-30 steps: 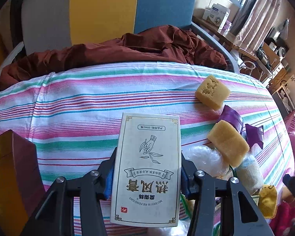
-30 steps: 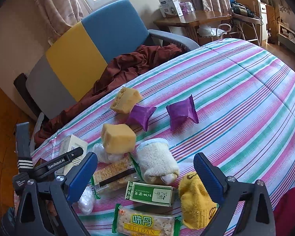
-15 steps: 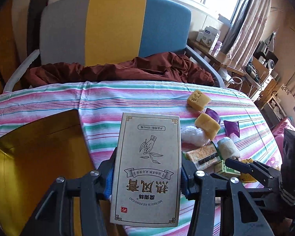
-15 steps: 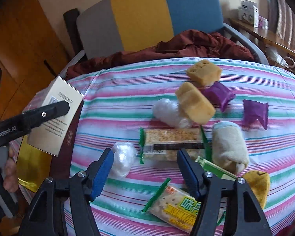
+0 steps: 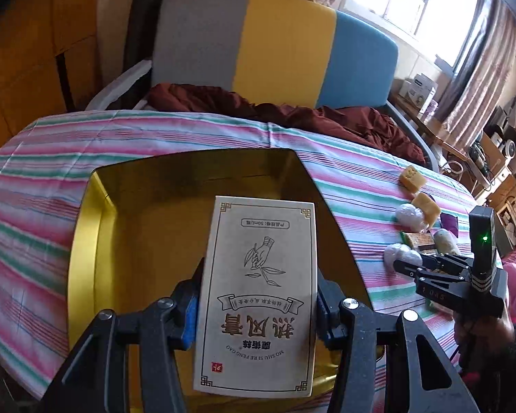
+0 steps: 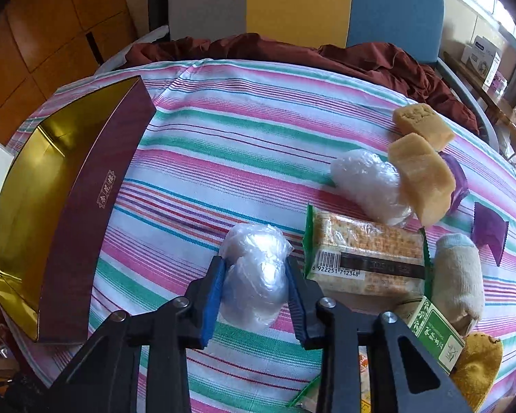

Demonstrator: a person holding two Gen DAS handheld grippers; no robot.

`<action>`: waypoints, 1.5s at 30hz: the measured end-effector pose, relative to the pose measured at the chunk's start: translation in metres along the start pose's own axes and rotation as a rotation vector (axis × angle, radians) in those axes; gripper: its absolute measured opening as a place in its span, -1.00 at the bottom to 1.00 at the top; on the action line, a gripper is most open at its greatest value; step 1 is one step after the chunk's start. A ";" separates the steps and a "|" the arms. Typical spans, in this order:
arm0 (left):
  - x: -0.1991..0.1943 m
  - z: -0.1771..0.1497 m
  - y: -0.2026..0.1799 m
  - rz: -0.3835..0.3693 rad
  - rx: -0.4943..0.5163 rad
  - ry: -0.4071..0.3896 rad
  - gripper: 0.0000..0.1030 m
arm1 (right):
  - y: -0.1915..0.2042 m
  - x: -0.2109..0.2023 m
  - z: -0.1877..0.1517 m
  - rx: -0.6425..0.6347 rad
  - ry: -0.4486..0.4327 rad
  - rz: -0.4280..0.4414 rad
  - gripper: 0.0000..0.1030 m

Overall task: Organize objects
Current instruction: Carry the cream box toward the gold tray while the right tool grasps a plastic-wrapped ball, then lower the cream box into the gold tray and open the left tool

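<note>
- Sorting barely begun: the gold-lined box (image 5: 96, 241) on the striped bed (image 5: 34, 206) shows nothing inside, while the left tool (image 5: 258, 296) hangs over it, clamped on a cream carton (image 5: 261, 292).
- Right tool (image 6: 256, 285), jaws just closed, squeezes a clear-wrapped bundle (image 6: 254, 275) lying on the bed just beside the cracker pack (image 6: 364, 258).
- Left to do, by the look of it: a second wrapped bundle (image 6: 368, 182), two yellow sponges (image 6: 419, 182), purple sachets (image 6: 488, 230), rolled socks (image 6: 459, 278) and a green carton (image 6: 437, 334).
- Box's maroon wall (image 6: 96, 206) stands between the bundle and the tray; bare stripes beside it leave room.
</note>
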State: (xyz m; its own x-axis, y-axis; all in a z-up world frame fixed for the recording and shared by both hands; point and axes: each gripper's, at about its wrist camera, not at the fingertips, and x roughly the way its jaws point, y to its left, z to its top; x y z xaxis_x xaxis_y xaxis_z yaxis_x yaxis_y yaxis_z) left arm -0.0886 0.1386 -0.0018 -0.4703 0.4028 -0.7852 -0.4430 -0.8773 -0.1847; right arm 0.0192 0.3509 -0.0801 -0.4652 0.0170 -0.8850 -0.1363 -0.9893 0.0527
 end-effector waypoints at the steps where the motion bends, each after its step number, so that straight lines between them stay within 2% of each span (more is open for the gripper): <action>1: -0.003 -0.006 0.006 0.008 -0.012 -0.001 0.01 | -0.001 0.000 -0.001 0.002 -0.001 0.000 -0.35; 7: -0.014 -0.032 0.040 0.044 -0.071 -0.011 0.01 | 0.004 -0.005 -0.008 0.005 -0.004 0.019 -0.36; 10: -0.015 -0.035 0.054 0.055 -0.095 -0.006 0.01 | 0.009 -0.005 -0.010 0.002 0.002 0.040 -0.36; 15: -0.014 -0.034 0.071 0.073 -0.110 -0.007 0.01 | 0.009 -0.002 -0.011 0.008 0.000 0.021 -0.36; 23: 0.007 -0.013 0.088 0.120 -0.103 0.014 0.01 | 0.008 -0.002 -0.011 0.004 -0.006 -0.007 -0.36; 38: 0.076 0.045 0.107 0.231 -0.073 0.067 0.01 | 0.010 0.001 -0.010 -0.013 -0.006 -0.009 -0.36; 45: 0.103 0.062 0.115 0.280 -0.101 0.098 0.01 | 0.010 0.001 -0.009 -0.019 -0.006 -0.008 -0.36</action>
State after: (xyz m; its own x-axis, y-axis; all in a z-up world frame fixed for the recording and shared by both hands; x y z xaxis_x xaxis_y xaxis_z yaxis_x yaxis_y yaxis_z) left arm -0.2353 0.0954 -0.0669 -0.4857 0.1189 -0.8660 -0.2263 -0.9740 -0.0069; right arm 0.0257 0.3400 -0.0849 -0.4691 0.0258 -0.8828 -0.1232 -0.9917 0.0365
